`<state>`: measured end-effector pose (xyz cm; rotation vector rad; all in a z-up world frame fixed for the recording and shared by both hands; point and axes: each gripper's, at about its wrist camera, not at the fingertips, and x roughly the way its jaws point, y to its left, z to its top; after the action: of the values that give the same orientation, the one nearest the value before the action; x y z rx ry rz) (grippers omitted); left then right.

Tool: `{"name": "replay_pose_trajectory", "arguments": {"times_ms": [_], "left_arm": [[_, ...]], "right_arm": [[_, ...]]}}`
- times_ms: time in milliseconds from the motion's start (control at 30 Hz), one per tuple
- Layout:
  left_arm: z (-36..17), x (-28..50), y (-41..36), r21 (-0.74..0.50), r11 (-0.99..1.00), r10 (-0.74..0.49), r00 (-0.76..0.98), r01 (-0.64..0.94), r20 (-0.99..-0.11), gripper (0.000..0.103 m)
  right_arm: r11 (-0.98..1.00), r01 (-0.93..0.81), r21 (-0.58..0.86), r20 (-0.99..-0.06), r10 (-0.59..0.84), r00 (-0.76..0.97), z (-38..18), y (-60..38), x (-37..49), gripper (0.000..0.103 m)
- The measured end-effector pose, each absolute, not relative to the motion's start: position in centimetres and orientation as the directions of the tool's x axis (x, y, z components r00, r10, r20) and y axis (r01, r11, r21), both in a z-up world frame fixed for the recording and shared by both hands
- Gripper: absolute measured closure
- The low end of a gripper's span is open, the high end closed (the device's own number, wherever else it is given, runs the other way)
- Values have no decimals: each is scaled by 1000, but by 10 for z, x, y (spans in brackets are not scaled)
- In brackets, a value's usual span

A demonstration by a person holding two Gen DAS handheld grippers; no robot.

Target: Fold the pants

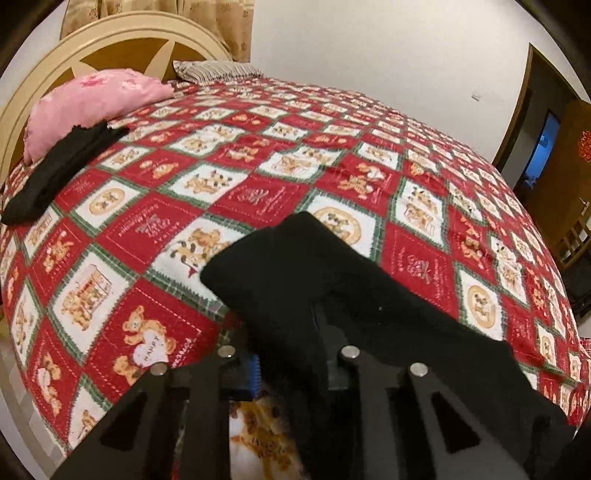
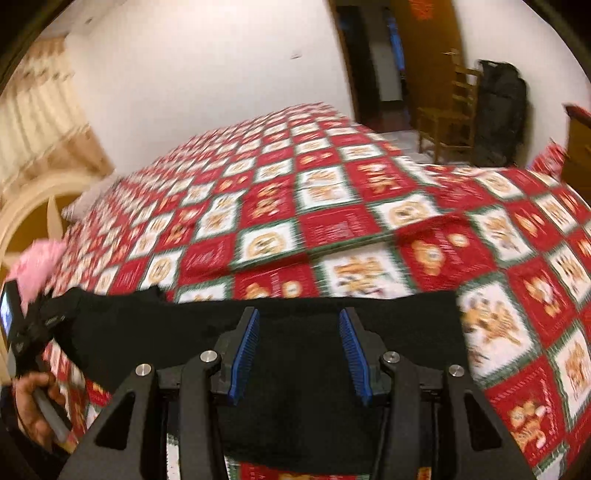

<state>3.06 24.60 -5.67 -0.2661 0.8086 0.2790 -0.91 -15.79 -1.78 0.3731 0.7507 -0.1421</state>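
My right gripper (image 2: 300, 350) hangs with its blue-padded fingers (image 2: 245, 350) spread wide over the black pants (image 2: 295, 417), gripping nothing; the cloth lies flat beneath them at the near edge of the bed. In the left wrist view, my left gripper (image 1: 291, 365) is draped in the same black pants (image 1: 295, 280), cloth lying over and between its fingers, so I cannot tell whether they are closed on it. My left hand (image 2: 35, 410) shows at the near left in the right wrist view, wrapped around that gripper's handle. Beyond spreads the red, white and green teddy-bear bedspread (image 1: 229, 192). On its far left lies a folded black garment (image 1: 55, 177), resting against a pink pillow (image 1: 88, 107), with a striped pillow (image 1: 218, 70) just beside the cream headboard (image 1: 122, 33). Far right, a wooden chair (image 2: 448, 114) stands near the doorway.
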Motion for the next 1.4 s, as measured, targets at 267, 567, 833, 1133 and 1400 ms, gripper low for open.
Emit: {"name": "replay_pose_trajectory", "arguments": {"times_ms": [267, 567, 833, 1133, 1400], "left_arm": [[6, 3, 164, -27, 992, 82, 805, -121, -588, 81], [27, -45, 16, 42, 952, -242, 830, 303, -503, 81], [-12, -84, -83, 170, 817, -392, 747, 551, -537, 81], [-29, -106, -121, 231, 752, -426, 723, 617, -543, 82], [-60, -123, -143, 301, 619, -429, 634, 725, -643, 73]], "right_arm": [[851, 405, 335, -677, -81, 731, -21, -216, -45, 56], [769, 509, 387, -687, -127, 715, -33, -265, -79, 56], [751, 530, 394, -691, -139, 710, -37, -280, -92, 56], [755, 525, 392, -690, -137, 711, -38, -282, -94, 56], [745, 484, 460, -663, -75, 745, -31, -297, -101, 56]]}}
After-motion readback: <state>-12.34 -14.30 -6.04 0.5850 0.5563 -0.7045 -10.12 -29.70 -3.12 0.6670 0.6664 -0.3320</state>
